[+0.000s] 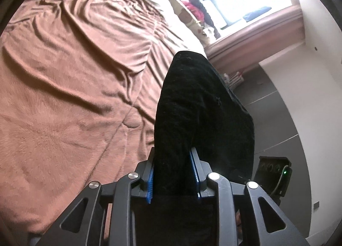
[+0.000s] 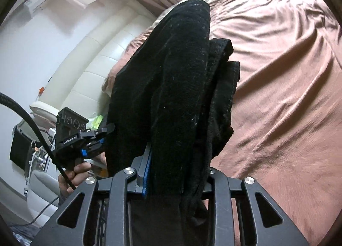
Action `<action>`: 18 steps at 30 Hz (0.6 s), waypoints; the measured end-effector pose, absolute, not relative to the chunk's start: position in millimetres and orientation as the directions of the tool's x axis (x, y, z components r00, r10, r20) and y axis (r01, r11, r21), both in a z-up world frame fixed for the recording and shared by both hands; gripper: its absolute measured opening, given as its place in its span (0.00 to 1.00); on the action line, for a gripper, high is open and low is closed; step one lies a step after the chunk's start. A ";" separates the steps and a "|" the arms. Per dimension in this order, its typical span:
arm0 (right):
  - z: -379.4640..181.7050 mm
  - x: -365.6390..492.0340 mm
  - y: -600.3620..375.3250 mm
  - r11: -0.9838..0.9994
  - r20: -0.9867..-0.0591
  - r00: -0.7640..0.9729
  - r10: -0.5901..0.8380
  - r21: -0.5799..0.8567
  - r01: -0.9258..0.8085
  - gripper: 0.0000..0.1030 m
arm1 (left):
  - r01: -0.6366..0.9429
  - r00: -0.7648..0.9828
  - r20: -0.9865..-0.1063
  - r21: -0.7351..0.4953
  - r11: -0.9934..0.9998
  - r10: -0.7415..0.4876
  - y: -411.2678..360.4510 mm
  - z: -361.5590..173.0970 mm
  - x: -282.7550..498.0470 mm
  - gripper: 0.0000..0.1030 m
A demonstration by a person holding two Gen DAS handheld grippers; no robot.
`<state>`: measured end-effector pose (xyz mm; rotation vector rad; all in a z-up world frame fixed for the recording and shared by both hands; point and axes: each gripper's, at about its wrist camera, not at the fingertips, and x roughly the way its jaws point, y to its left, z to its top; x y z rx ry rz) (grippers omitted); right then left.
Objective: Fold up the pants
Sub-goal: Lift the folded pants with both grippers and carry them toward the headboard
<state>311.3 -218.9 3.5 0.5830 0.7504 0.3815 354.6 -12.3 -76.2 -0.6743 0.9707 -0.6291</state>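
Pants [image 1: 192, 107]: black, thick fabric, bunched and draped, held up above a wrinkled brown bedspread [image 1: 74, 74]. Left gripper [image 1: 174, 173]: blue pads clamped on a fold. Right gripper [image 2: 175, 173]: likewise closed on the cloth, stitched hems [image 2: 226, 70] hanging right.

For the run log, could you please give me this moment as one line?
step: fold pants | left gripper: shut on black pants | right gripper: shut on pants | pants: lifted above brown bedspread
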 end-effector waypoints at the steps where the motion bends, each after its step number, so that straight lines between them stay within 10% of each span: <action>1: 6.2 310.6 -215.9 0.780 -0.520 0.681 0.515 0.614 -0.121 0.25 | 0.184 0.431 -0.518 -0.751 0.634 -0.739 -12.1 -72.1 351.6 0.28; 18: 38.0 258.2 -189.0 0.808 -0.452 0.748 0.486 0.560 -0.186 0.25 | 0.301 0.506 -0.427 -0.727 0.617 -0.750 4.8 -3.4 294.3 0.27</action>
